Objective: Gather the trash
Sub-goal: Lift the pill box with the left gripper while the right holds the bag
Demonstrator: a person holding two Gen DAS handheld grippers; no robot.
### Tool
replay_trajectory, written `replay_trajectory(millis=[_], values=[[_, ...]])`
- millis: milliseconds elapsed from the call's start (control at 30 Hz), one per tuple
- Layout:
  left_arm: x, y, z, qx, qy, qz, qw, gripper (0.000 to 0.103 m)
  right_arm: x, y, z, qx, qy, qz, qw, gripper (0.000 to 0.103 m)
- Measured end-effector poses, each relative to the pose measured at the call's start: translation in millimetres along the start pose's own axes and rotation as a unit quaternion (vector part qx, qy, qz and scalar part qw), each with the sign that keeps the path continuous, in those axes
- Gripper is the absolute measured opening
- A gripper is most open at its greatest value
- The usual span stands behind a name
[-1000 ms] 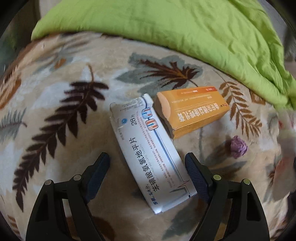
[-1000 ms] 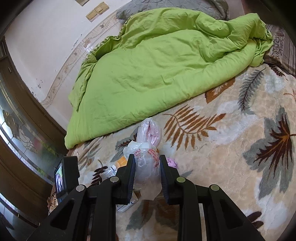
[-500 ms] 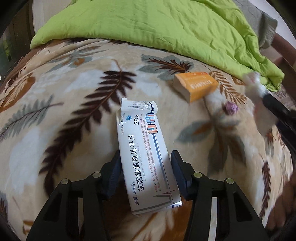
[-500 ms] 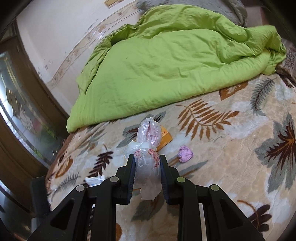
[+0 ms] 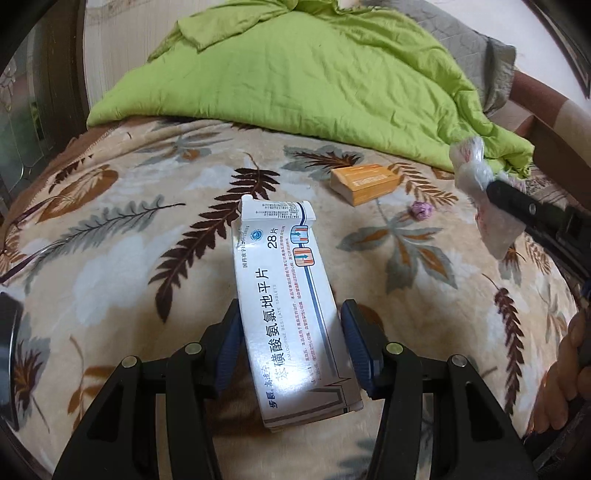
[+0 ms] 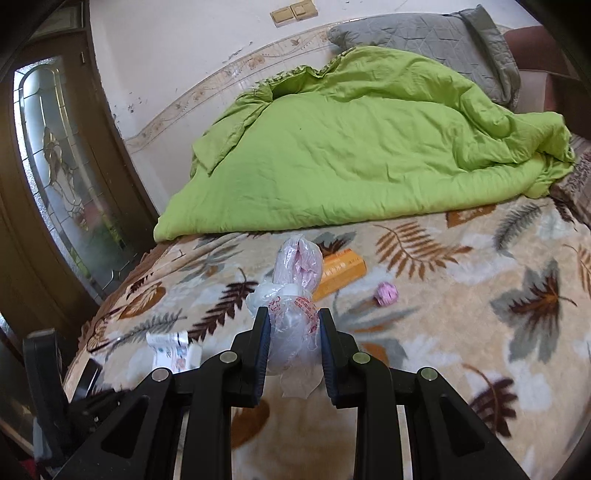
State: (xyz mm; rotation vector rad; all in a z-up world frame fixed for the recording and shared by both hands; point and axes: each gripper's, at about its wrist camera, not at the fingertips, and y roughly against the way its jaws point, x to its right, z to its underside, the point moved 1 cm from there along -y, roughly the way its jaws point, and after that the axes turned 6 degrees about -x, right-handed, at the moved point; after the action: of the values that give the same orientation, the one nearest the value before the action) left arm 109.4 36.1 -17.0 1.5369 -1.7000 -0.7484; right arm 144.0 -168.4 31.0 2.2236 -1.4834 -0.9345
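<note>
My left gripper [image 5: 291,325] is shut on a white medicine box [image 5: 284,295], gripping its near half; the far, torn-open end points away over the leaf-patterned blanket [image 5: 110,240]. Beyond it lie an orange box [image 5: 364,182] and a small pink crumpled wad [image 5: 421,210]. My right gripper [image 6: 293,321] is shut on a bunched clear plastic bag [image 6: 295,280], held above the blanket. In the right wrist view the orange box [image 6: 341,271] and pink wad [image 6: 386,294] lie just past the bag, and the white box [image 6: 173,350] shows at lower left.
A rumpled green quilt [image 5: 314,74] covers the far half of the bed, with a grey pillow [image 6: 424,33] behind it. A dark wooden door with patterned glass [image 6: 55,184] stands left of the bed. A person's hand [image 5: 569,362] shows at the right edge.
My left gripper went from open around the white box to shut on it, then drew back and up with it. The right gripper with the bag also pulled back from the orange box.
</note>
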Motion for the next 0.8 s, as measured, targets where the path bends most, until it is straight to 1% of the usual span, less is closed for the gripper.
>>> replay_trajectory(millis=[67, 200, 333, 467, 600, 800], values=[[2, 4, 5, 0.006, -0.004, -0.002, 1.0, 0.052, 0, 11, 11, -0.002, 0.007, 0.01, 1.0, 0.027], [5, 2, 7, 0.008, -0.006, -0.002, 0.9999, 0.052, 2, 27, 23, 0.0, 0.005, 0.01, 1.0, 0.027], [8, 1, 7, 0.012, -0.011, -0.002, 0.9999, 0.052, 7, 29, 24, 0.001, 0.004, 0.019, 1.0, 0.027], [13, 1, 7, 0.016, -0.016, 0.0, 0.9997, 0.052, 11, 26, 24, -0.008, 0.001, 0.027, 1.0, 0.027], [15, 0, 4, 0.019, -0.014, 0.004, 0.9997, 0.052, 9, 29, 25, -0.008, 0.012, 0.037, 0.999, 0.027], [18, -2, 1, 0.021, -0.019, -0.001, 0.9996, 0.052, 11, 29, 26, -0.014, 0.01, 0.046, 0.999, 0.027]])
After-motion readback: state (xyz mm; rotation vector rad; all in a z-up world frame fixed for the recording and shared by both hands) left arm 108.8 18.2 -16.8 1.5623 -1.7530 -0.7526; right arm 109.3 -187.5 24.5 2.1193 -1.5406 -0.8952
